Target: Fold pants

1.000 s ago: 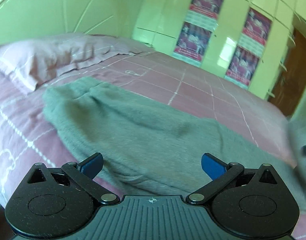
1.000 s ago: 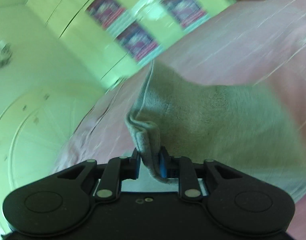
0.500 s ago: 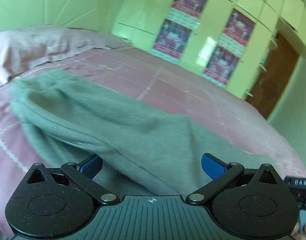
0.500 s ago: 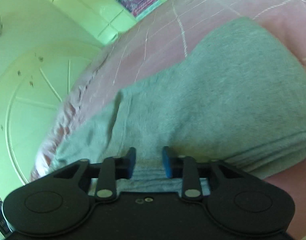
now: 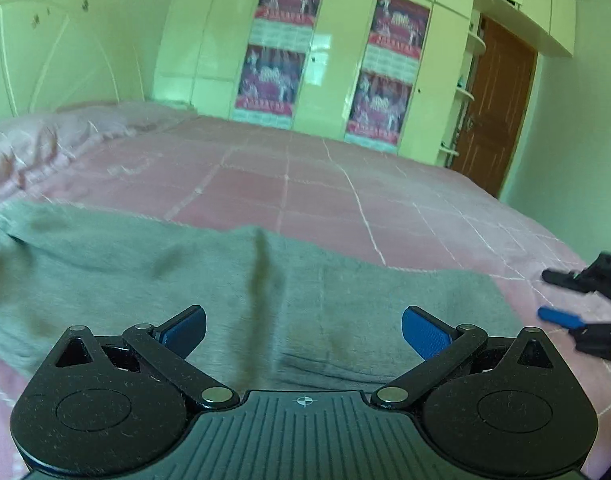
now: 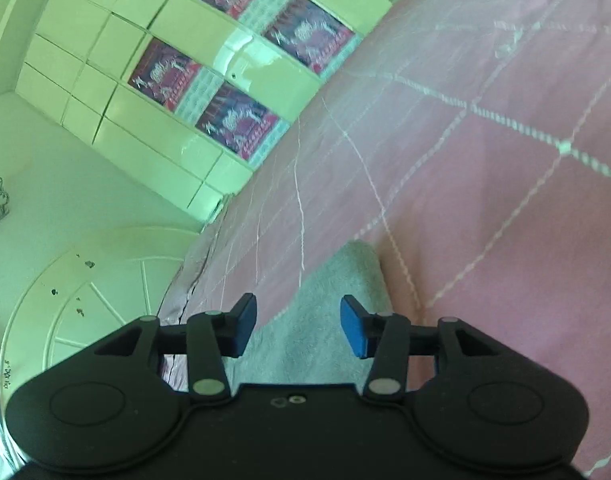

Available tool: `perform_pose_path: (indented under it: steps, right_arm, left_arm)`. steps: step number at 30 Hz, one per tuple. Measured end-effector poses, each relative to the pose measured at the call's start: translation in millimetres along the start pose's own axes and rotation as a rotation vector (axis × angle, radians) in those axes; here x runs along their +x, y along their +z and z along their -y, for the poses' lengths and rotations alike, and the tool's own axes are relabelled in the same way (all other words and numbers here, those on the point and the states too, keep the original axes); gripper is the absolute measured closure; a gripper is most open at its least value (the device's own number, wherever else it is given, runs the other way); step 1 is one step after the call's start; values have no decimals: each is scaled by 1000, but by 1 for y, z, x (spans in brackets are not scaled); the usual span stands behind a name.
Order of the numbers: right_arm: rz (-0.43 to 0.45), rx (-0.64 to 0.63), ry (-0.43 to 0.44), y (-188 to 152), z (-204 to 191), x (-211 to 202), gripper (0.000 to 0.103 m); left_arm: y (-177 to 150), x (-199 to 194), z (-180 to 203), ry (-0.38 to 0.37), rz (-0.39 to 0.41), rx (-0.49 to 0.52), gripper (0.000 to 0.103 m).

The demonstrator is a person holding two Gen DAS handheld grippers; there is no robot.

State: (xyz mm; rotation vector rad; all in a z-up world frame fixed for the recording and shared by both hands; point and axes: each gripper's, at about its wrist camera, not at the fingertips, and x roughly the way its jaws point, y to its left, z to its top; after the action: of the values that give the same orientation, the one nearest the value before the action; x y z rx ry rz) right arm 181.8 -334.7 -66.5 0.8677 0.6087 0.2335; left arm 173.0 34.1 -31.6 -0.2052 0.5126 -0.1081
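Grey fabric pants (image 5: 233, 280): one pair, lying on the bed.
Bed with pink checked cover (image 5: 345, 184): one.
Pink pillow (image 5: 33, 140): one.
Red-and-purple posters on the pale wardrobe doors (image 5: 291, 0): four, in two columns of two.
Brown wooden door (image 5: 493, 108): one.
Black handheld grippers with blue-padded fingers: two, left gripper (image 5: 303, 330) and right gripper (image 6: 299, 330); two fingers each.
White round-topped headboard (image 6: 85, 292): one.

left tool (image 5: 303, 334): jaws wide, empty | right tool (image 6: 298, 328): just opening, empty
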Motion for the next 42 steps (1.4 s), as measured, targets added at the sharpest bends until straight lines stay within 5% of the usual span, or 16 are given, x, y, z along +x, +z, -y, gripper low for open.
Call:
perform_pose_path:
  steps: [2, 3, 7, 12, 14, 16, 22, 32, 33, 34, 36, 42]
  right_arm:
    - [-106, 2, -107, -7, 8, 30, 71]
    - [-91, 25, -100, -4, 10, 30, 72]
    - [-13, -5, -57, 12, 0, 19, 62]
    - [-15, -4, -44, 12, 4, 21, 60]
    - [-15, 7, -48, 11, 8, 24, 58]
    - [-12, 17, -42, 11, 11, 20, 58]
    - [-4, 15, -23, 11, 10, 17, 55]
    - [-12, -3, -8, 8, 5, 18, 51]
    - [-12, -9, -13, 8, 3, 18, 51]
    - [-9, -18, -20, 8, 2, 18, 51]
    - [-10, -29, -23, 10, 1, 18, 51]
    - [-58, -73, -15, 3, -7, 24, 54]
  left_arm:
    - [-4, 31, 0, -6, -152, -37, 0]
    - [-8, 45, -1, -4, -237, -43, 0]
    - [-10, 39, -1, -57, -211, -59, 0]
    - [-13, 41, -8, -107, -220, -134, 0]
    - [-14, 39, -9, -133, -228, -153, 21]
    - [-16, 40, -12, -128, -234, -183, 27]
    - [-18, 46, -39, -169, -225, -411, 36]
    - [-37, 51, -46, -181, -217, -587, 50]
    - [-36, 57, -46, -181, -211, -610, 56]
    - [-38, 62, -49, -185, -204, -645, 76]
    - [-44, 67, -58, -209, -189, -720, 83]
    - [-48, 67, -45, -194, -158, -634, 84]
